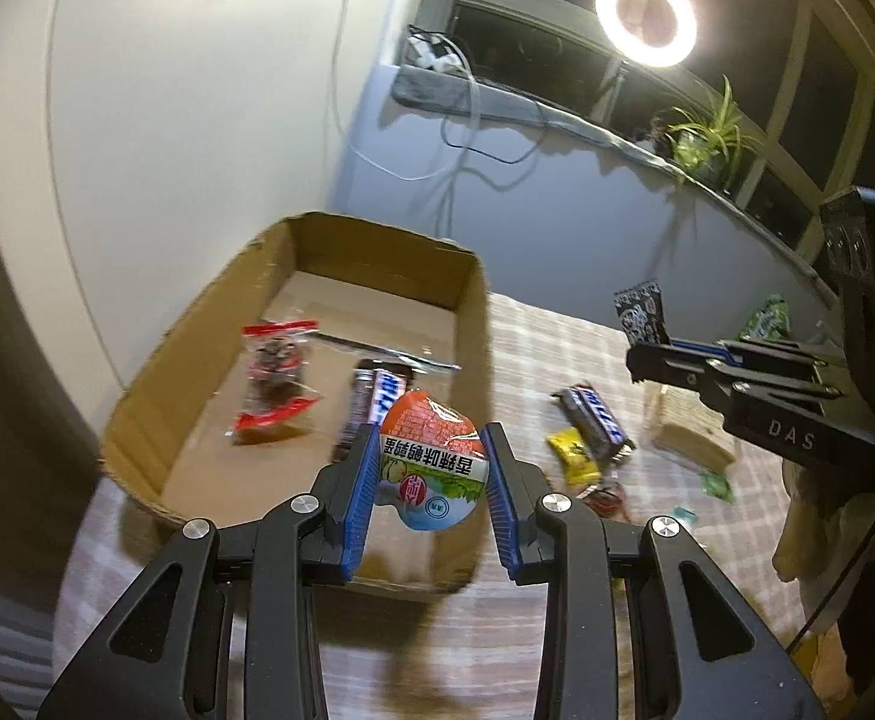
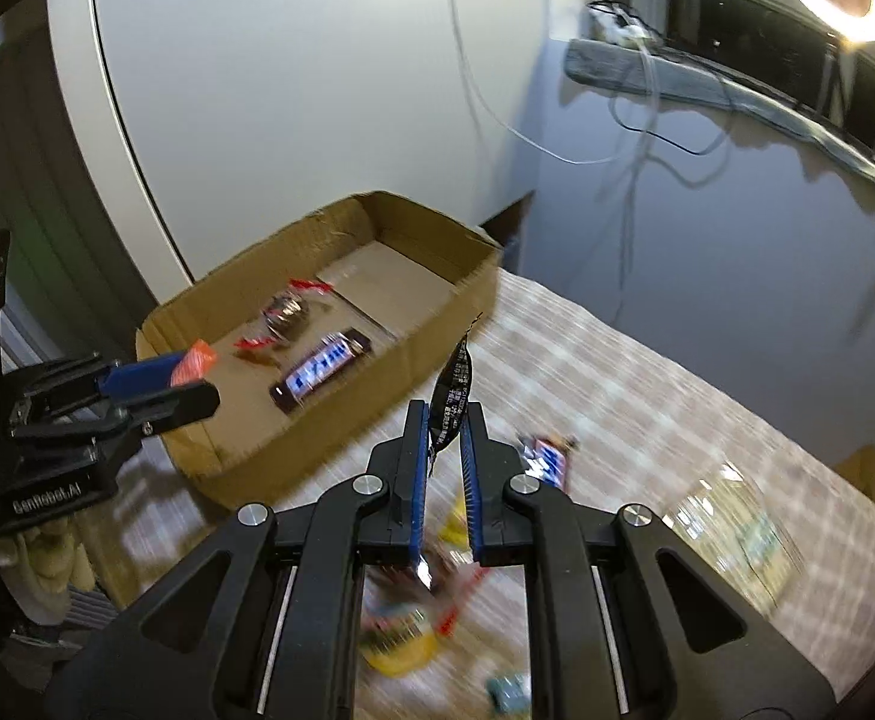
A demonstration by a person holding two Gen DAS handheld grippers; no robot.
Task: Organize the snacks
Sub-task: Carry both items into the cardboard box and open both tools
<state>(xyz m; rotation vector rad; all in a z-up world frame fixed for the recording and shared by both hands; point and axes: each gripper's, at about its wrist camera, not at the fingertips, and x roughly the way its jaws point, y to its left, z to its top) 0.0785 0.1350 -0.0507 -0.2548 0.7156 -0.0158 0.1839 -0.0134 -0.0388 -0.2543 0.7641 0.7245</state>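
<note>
The left gripper (image 1: 428,468), clamping an orange snack cup (image 1: 431,462) over the cardboard box (image 1: 209,324), and the right gripper (image 2: 444,450), pinching a black packet (image 2: 452,396) apparently only by its edge, risk dropping either on the way.

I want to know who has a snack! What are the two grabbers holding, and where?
The left gripper holds a round orange-topped snack cup by its sides. The right gripper pinches a thin black packet near its lower end.

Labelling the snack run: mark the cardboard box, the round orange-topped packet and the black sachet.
cardboard box (image 1: 473,324), left wrist view, right wall.
round orange-topped packet (image 1: 431,462), left wrist view, printed face between the pads.
black sachet (image 2: 452,396), right wrist view, its middle above the pads.
</note>
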